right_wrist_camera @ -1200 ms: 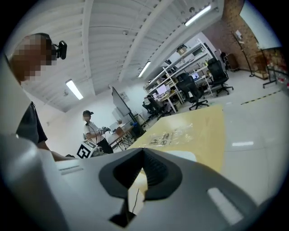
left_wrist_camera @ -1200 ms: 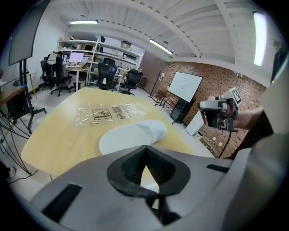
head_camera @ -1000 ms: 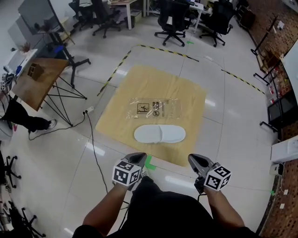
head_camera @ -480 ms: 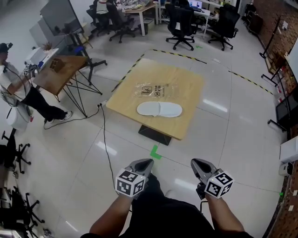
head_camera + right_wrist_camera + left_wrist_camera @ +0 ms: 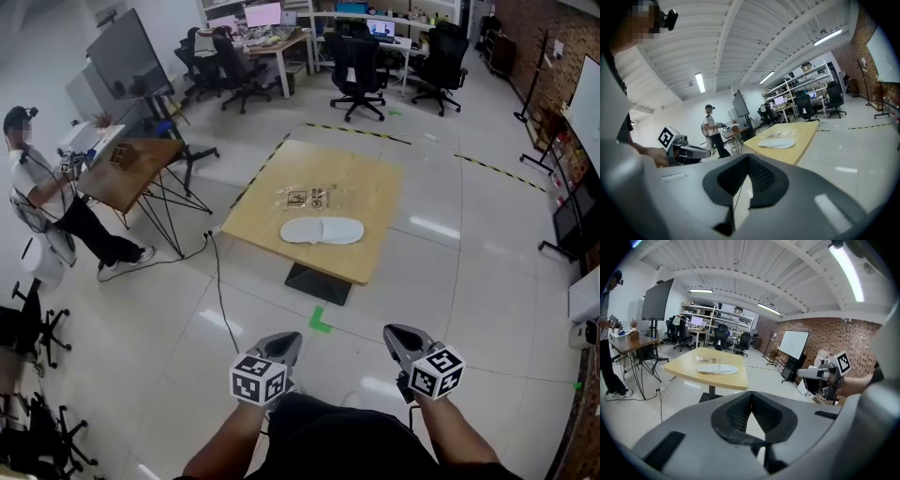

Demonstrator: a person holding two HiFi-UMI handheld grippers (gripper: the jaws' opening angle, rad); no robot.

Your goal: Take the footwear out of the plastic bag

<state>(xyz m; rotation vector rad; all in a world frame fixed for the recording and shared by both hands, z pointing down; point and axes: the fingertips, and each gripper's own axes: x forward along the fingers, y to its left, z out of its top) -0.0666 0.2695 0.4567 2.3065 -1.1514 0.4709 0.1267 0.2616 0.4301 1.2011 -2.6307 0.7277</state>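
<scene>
Slippers [image 5: 322, 231], a white pair lying side by side, rest on the wooden table [image 5: 370, 183] well ahead of me. They are outside the plastic bag [image 5: 309, 198], which lies flat just beyond them (clear, with some printing on it). I hold my left gripper [image 5: 284, 345] and right gripper [image 5: 397, 337] low near my body, far from the table, both clenched on nothing. A person [image 5: 42, 197] stands by a desk [image 5: 131, 169] at the left.
</scene>
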